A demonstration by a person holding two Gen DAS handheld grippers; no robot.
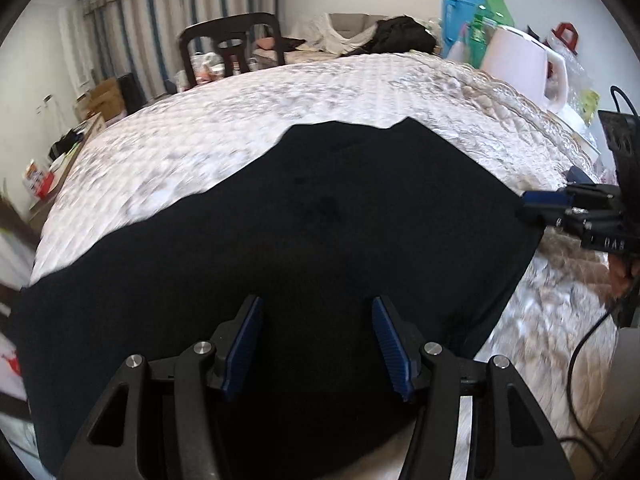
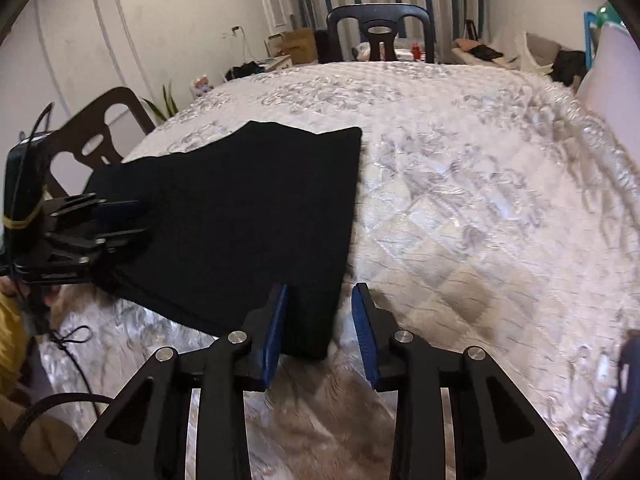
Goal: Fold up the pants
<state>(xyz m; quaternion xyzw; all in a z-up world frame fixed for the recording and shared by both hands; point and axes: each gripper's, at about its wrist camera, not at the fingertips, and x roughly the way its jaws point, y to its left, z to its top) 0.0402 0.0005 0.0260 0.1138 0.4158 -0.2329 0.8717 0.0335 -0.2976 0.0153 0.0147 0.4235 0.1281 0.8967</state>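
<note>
Your black pants (image 1: 320, 248) lie flat on the quilted, silver-patterned cover of the worktop (image 1: 280, 92), folded into a broad dark panel whose far edge runs unevenly and whose right edge is straight.

Your left tool (image 1: 318, 340) hovers over the near part of the pants with its blue pads (image 1: 242, 350) spread wide. The cloth lies flat beneath the gap and the pads do not pinch it, so this tool is released. In the right wrist view it shows at the left edge of the pants (image 2: 240, 216), its fingers reaching over the cloth; a hand and a yellow sleeve (image 2: 10, 344) sit behind it.

Your right tool (image 2: 320, 328) sits at the near right corner of the pants. Its jaws stand apart and the corner of the cloth lies in the gap beside the left pad (image 2: 276, 336). The right pad is over the bare cover, so nothing is clamped. In the left wrist view the right tool (image 1: 536, 204) shows at the straight right edge of the pants, but you cannot tell there whether it touches them.

Beyond the worktop stand a dark chair (image 1: 232, 44), striped curtains (image 1: 160, 20), a white kettle (image 1: 524, 64) and green and blue bottles (image 1: 480, 12). A black cable (image 1: 580, 352) trails at the right.
</note>
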